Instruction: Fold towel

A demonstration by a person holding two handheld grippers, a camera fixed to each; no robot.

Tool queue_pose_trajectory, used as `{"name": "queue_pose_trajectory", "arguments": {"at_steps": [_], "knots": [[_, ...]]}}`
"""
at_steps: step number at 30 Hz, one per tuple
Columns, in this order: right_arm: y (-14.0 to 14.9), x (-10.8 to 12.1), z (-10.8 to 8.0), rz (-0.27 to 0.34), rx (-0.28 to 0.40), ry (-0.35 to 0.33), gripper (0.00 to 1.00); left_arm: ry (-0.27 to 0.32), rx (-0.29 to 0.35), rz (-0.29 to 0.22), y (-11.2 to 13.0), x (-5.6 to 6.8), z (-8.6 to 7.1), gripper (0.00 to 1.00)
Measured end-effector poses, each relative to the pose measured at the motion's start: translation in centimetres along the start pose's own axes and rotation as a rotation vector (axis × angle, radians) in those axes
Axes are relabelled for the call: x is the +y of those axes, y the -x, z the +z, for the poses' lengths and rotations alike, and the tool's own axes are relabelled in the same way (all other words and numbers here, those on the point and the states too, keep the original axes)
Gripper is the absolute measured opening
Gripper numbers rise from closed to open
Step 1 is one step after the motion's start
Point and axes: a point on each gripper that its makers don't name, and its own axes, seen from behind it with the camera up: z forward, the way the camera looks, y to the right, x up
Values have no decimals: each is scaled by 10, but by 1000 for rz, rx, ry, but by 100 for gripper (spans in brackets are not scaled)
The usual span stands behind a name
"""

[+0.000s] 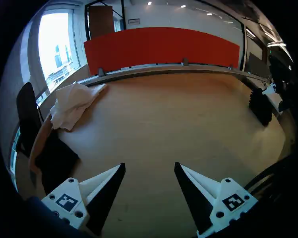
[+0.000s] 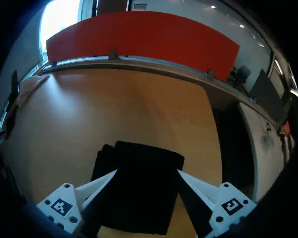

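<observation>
A crumpled white towel (image 1: 71, 105) lies at the far left of the wooden table (image 1: 169, 119), near the window; it also appears small at the table's left edge (image 2: 29, 85). A black cloth (image 1: 55, 158) lies at the near left edge. My left gripper (image 1: 149, 166) hovers open over bare wood with nothing between its fingers. In the right gripper view, my right gripper (image 2: 147, 171) is open, its fingers spread over a stack of folded black towels (image 2: 143, 186). That stack (image 1: 262, 105) stands at the table's right end in the left gripper view.
A red divider panel (image 1: 161, 45) runs along the table's far edge. A dark chair (image 1: 28, 115) stands by the left end. On the right, a gap and a white side desk (image 2: 264, 146) lie beyond the table's edge.
</observation>
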Motion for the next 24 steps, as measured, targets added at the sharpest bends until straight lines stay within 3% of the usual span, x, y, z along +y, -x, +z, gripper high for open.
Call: {"name": "queue_pose_trajectory", "arguments": {"at_steps": [15, 24], "knots": [[16, 8, 20, 27, -24, 6, 96, -16, -11, 15, 1, -1, -5, 91], [5, 8, 9, 18, 15, 7, 96, -10, -4, 11, -1, 4, -4, 91]]}}
